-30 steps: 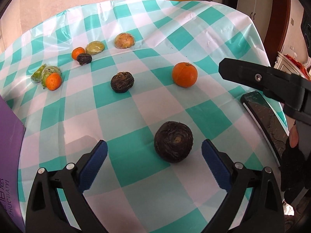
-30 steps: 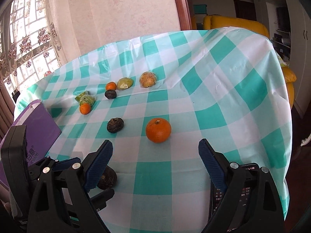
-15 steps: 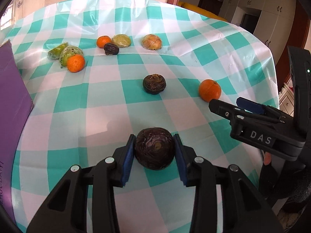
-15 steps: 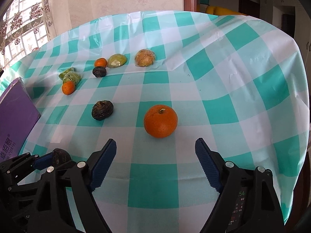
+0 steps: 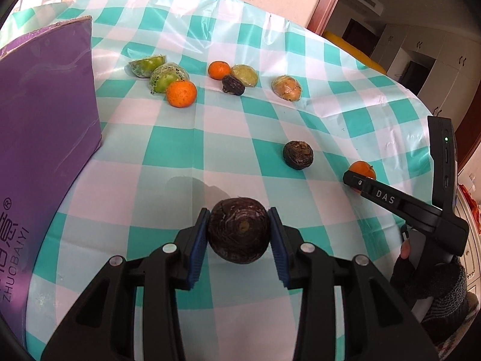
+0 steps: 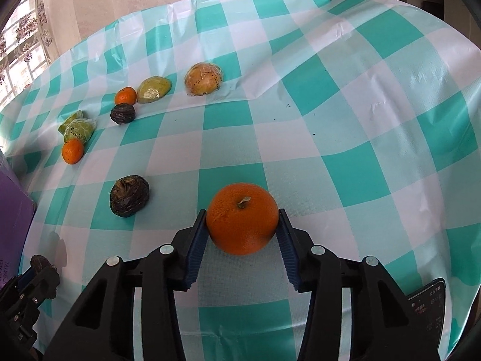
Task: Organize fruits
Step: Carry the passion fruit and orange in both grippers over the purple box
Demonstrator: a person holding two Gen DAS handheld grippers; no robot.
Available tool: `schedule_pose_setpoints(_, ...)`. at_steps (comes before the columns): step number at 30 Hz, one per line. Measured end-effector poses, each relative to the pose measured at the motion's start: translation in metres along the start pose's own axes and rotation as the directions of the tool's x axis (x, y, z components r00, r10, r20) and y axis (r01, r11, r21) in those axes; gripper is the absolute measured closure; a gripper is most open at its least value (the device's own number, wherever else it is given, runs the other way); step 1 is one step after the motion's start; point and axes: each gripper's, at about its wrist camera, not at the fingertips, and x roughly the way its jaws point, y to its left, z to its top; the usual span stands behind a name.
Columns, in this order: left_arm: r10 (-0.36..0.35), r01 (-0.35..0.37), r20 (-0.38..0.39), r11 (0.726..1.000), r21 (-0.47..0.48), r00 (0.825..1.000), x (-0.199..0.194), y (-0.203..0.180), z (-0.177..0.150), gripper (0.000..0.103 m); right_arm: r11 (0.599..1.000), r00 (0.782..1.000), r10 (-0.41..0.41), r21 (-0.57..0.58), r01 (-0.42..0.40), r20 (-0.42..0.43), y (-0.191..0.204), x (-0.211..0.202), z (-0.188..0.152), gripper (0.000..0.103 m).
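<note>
With both hands loaded at once, the step in hand looks like a double pickup, and doing it well means lifting each fruit straight up off the counter (image 6: 375, 96) before carrying it toward its own kind, so nothing rolls or drags the checked cloth (image 5: 180, 138). The left tool (image 5: 239, 234) is pinching a dark round fruit (image 5: 239, 230), its blue pads pressed flat against both sides, and the fruit sits low and near in that view, with its shadow on the cloth just behind it. The right tool (image 6: 242, 228) is closing on a large orange (image 6: 242, 223) that sits between its pads; both pads appear to touch the peel, though the squeeze may not be finished, so it seems wise to let the grip settle before raising it. The dark fruit is wrinkled, almost black, with a pale spot at its centre; a hard skin like that should take a firm pinch without bruising. The orange is bright, pebbled and has a short stem on top; being round and smooth, it could slip if held off-centre. Further back lie another dark fruit (image 6: 129, 196), two small oranges (image 5: 181, 94), and green and yellow fruits in clear wrap (image 6: 204, 78), with a purple box (image 5: 45, 126) at the left.
</note>
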Motion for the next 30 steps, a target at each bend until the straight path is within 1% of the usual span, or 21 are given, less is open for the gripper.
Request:
schedule_pose_setpoints(2,0.004,-0.004,-0.001,1.0,-0.001,1.0,0.001,-0.001,0.0,0.064,0.999,0.999,0.034,0.005,-0.034,0.003,-0.001,-0.002,-0.002,0.059)
schedule_pose_setpoints(4,0.007,-0.007,0.0,1.0,-0.003,1.0,0.0,0.0,0.0,0.064,0.998,0.998,0.068,-0.018,-0.067,0.012,0.005,-0.007,-0.005,0.06)
schedule_pose_setpoints(10,0.009,-0.009,0.011,1.0,-0.013,1.0,-0.001,0.002,-0.001,0.064,0.99,0.992,0.129,-0.061,-0.128,0.013,0.027,-0.021,-0.02,0.06)
schedule_pose_setpoints(15,0.013,-0.013,0.015,1.0,-0.017,1.0,-0.006,0.003,-0.006,0.064,0.983,0.989,0.149,-0.11,-0.147,0.012,0.043,-0.034,-0.036,0.06)
schedule_pose_setpoints(19,0.014,-0.013,0.023,1.0,-0.025,1.0,-0.014,0.006,-0.012,0.064,0.978,0.985,0.17,-0.123,-0.168,0.006,0.047,-0.044,-0.048,0.06)
schedule_pose_setpoints(25,0.047,-0.05,0.063,0.998,0.048,0.997,-0.031,-0.004,-0.029,0.064,0.968,0.982,0.191,-0.165,-0.188,0.001,0.053,-0.058,-0.065,0.06)
schedule_pose_setpoints(30,0.032,-0.034,0.065,0.999,0.034,0.997,-0.04,0.0,-0.036,0.064,0.96,0.98,0.2,-0.198,-0.196,-0.003,0.059,-0.068,-0.076,0.06)
